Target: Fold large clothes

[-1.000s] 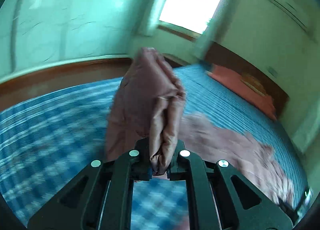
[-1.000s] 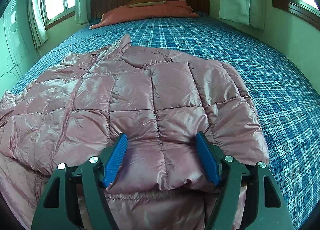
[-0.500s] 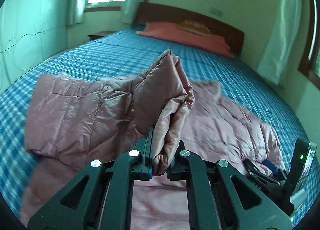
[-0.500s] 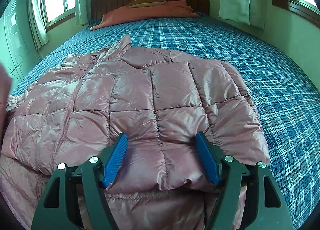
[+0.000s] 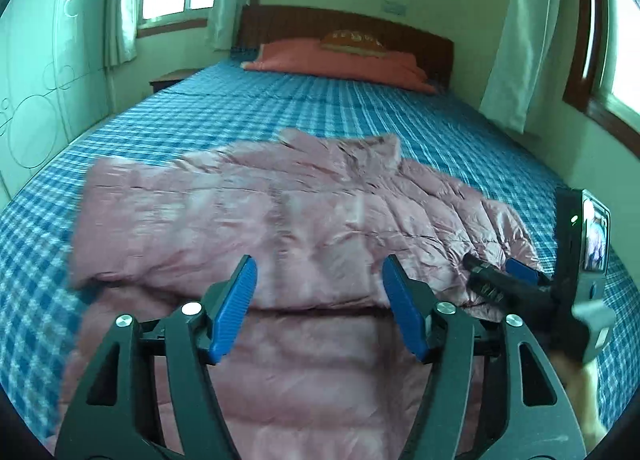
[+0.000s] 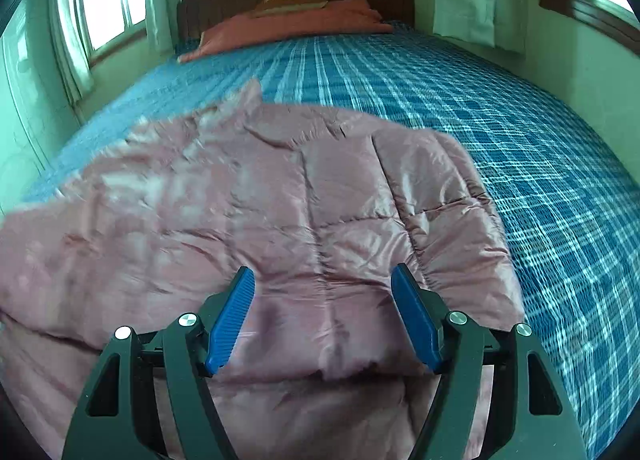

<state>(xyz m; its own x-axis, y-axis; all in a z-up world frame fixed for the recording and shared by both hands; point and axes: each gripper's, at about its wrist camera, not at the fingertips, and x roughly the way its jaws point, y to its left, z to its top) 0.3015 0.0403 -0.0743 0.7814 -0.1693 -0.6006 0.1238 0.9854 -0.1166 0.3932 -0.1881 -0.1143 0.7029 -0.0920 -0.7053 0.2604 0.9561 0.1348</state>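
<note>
The pink quilted satin puffer jacket (image 5: 304, 220) is seen in the left wrist view spread across the bed with the blue checked cover (image 5: 360, 108), its collar towards the headboard and one side laid over the body, so that a folded edge runs across just ahead of the blue pads. The left gripper (image 5: 318, 300) is seen with its jaws opening; nothing is held between them, and the jacket lies beneath without being pinched. At the right edge of this view the right gripper (image 5: 500, 272) is seen low over the jacket's far side, with its camera unit standing beside it. For the step in hand, judged to be the laying-in of the sides, the released panel is best left flat and its edge kept straight before the next hold is chosen; slippery padded cloth is likely to spring back if let go unevenly.

In the right wrist view the same jacket is seen filling the near half of the bed, blurred on the left. The right gripper (image 6: 322, 312) is seen spread wide above the padded cloth, with nothing gripped; whether its pads touch the cloth cannot be told.
</note>
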